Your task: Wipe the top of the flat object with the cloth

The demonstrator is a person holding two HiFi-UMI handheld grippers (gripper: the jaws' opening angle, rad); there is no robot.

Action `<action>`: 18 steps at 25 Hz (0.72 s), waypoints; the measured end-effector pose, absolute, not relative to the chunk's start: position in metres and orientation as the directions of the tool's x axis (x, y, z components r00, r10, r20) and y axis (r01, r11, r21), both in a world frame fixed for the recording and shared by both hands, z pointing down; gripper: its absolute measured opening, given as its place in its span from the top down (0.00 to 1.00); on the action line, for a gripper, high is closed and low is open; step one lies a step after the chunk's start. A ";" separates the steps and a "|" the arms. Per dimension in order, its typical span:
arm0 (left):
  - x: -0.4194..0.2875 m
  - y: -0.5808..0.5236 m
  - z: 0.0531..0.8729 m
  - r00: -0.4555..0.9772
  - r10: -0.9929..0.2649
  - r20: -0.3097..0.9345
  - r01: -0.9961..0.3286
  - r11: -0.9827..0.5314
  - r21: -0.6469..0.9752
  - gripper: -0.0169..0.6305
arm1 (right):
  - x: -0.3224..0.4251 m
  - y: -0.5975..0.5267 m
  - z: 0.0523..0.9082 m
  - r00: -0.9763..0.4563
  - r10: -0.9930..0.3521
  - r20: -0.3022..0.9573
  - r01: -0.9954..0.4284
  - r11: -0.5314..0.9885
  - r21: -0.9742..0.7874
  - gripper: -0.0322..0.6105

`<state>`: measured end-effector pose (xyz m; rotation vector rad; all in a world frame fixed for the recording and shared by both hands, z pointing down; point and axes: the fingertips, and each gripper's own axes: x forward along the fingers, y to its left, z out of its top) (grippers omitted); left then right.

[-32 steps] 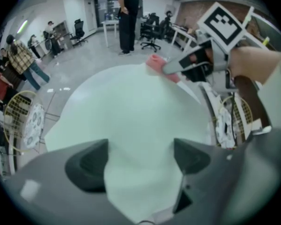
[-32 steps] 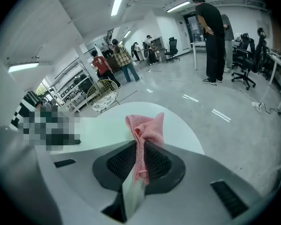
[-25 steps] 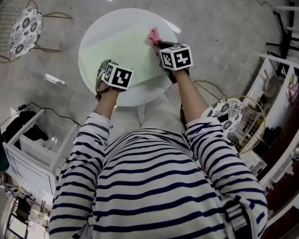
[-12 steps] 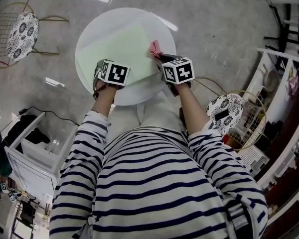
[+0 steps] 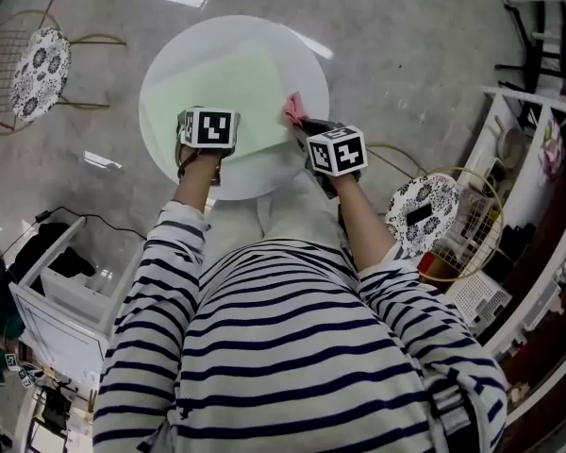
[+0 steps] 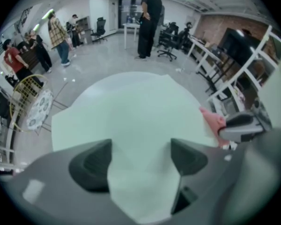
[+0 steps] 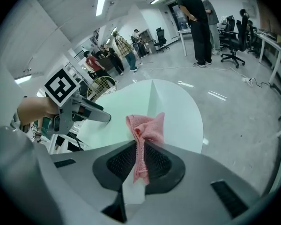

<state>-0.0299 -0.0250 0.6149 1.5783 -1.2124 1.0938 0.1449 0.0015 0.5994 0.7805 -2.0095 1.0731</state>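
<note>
Both grippers are held out over the round white table [image 5: 193, 38] by a person in a striped shirt, whose two forearms are stretched forward and down from the body. The left forearm [image 5: 193, 189] is kept nearly straight, and the left gripper [image 6: 141, 156] is pointed steeply downward at the near edge of the pale green sheet [image 5: 222, 83], which is laid flat on the table and covers most of its middle. The jaws of this gripper are seen well apart; they have just been drawn a little closer together, but nothing is pressed by them, and only the near corner of the sheet is seen below the gap. The right forearm [image 5: 354, 210] is angled inward, toward the right side of the table, and the right gripper [image 7: 139, 161] is tilted less steeply downward. Its jaws are clenched on the pink cloth [image 7: 147, 128], which is pinched in a fold between the pads and is bunched out beyond them. In the head view the cloth is found at the right edge of the sheet, well apart from the left gripper; whether it touches the sheet cannot be told.
</note>
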 end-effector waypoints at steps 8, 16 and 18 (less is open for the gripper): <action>-0.030 -0.025 0.599 0.196 -0.234 0.952 -0.930 -0.353 0.104 0.36 | 0.140 0.000 0.599 -0.526 -0.207 0.825 -0.799 0.453 -0.396 0.88; -0.014 -0.093 0.577 0.231 -0.292 0.928 -0.415 -0.892 -0.177 0.34 | 0.142 0.000 0.597 -0.535 -0.216 0.817 -0.796 0.454 -0.401 0.88; -0.004 -0.106 0.585 0.253 -0.219 0.942 -0.300 -0.944 -0.139 0.31 | 0.142 0.000 0.597 -0.536 -0.216 0.816 -0.795 0.455 -0.402 0.88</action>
